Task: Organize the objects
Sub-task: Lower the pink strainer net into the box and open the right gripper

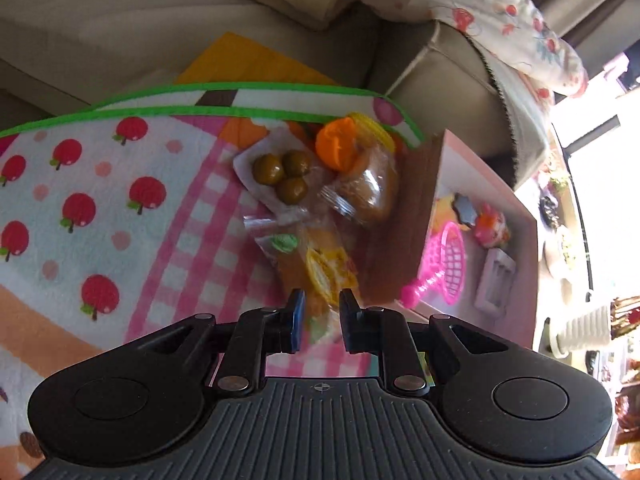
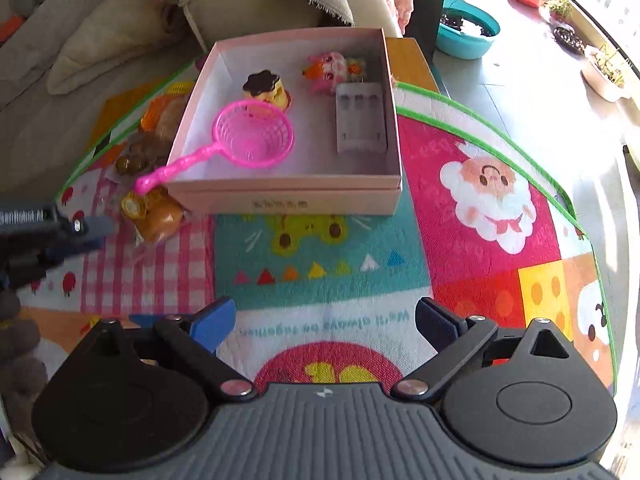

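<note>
An open pink box (image 2: 288,200) stands on the play mat and holds a pink toy strainer (image 2: 256,136), a pudding toy (image 2: 266,88), a pink animal figure (image 2: 328,70) and a grey tray (image 2: 360,120). Left of the box (image 1: 480,168) lie wrapped toy foods: a yellow-orange packet (image 1: 324,272), a bread packet (image 1: 368,188), a dish of green olives (image 1: 280,172) and an orange piece (image 1: 336,144). My left gripper (image 1: 322,312) hangs just over the near end of the yellow-orange packet (image 2: 156,216), jaws almost together, gripping nothing I can see. My right gripper (image 2: 324,320) is open over bare mat.
The colourful play mat (image 2: 500,200) with a green edge lies on the floor. A beige sofa (image 1: 120,20) with cushions rises behind the box. A teal basin (image 2: 468,36) and plant pots (image 2: 604,72) stand on the floor at the far right.
</note>
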{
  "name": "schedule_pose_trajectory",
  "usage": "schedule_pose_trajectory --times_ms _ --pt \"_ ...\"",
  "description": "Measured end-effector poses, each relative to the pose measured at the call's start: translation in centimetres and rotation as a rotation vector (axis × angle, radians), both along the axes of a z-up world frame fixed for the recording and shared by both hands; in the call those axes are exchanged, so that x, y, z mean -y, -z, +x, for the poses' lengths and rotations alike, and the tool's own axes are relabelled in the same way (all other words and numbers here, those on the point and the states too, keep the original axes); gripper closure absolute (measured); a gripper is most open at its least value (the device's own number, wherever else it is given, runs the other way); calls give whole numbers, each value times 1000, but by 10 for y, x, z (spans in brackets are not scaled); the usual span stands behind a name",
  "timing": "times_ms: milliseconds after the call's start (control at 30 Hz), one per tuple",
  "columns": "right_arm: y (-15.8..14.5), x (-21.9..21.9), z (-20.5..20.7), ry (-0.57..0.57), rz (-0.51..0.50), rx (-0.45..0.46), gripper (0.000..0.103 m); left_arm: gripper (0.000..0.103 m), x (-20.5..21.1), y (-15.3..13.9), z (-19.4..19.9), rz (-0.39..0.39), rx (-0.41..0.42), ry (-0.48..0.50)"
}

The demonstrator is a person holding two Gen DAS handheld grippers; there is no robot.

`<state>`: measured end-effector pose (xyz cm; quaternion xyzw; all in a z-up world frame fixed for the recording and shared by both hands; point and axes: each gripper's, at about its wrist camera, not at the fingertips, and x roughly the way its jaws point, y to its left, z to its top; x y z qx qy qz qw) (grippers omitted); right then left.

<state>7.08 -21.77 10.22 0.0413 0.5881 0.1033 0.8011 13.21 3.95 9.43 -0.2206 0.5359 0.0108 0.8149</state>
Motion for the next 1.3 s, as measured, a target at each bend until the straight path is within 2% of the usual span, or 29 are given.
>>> schedule_pose_trajectory --times_ms 67,133,233,267,333,400,467,533,600,700,833,900,967,1000,1100,1167,1200,1233,1300 --pt "5 -8 -14 -16 -52 24 6 83 -9 5 2 7 -25 -34" --pt "-2 -10 -17 -19 -5 55 6 83 -17 5 -5 22 -17 -30" --pt "-20 -22 -2 -50 42 129 6 83 -22 4 -19 64 -31 4" --pt "-23 -28 7 -65 46 149 9 83 -23 5 -24 63 -42 18" --pt "-28 -40 28 -85 72 174 22 83 -24 5 -35 55 -57 49" --pt "-32 -50 57 -89 142 178 41 83 -23 4 -46 58 -47 83" --pt "-29 -54 92 -48 195 193 42 83 -21 4 -55 57 -16 119" --pt "-17 -60 122 -15 191 206 42 83 -18 7 -60 63 4 141" --pt "2 -70 145 -63 183 176 42 83 -14 13 -63 65 10 144" --pt "26 -84 156 -189 64 189 42 83 -14 16 -62 21 35 100" --pt "39 -85 148 -299 -218 363 42 83 -11 15 -46 3 73 54" --pt "39 -78 147 -303 -266 398 42 83 -8 16 -35 5 83 30" --pt "34 -66 145 -284 -218 388 42 83 -6 17 -23 -8 88 -1" --pt "30 -60 143 -275 -161 363 42 83 -5 17 -19 -9 89 -16" --pt "21 -39 146 -206 105 209 42 83 0 16 -12 15 103 -29" --pt "23 -40 148 -177 225 104 38 83 3 15 -15 26 109 -25" --pt "27 -44 149 -181 255 56 29 83 4 16 -17 31 108 -22" --pt "31 -51 149 -186 257 29 25 83 5 16 -20 37 104 -17" --pt "33 -65 145 -215 168 94 14 83 7 19 -28 45 97 0"
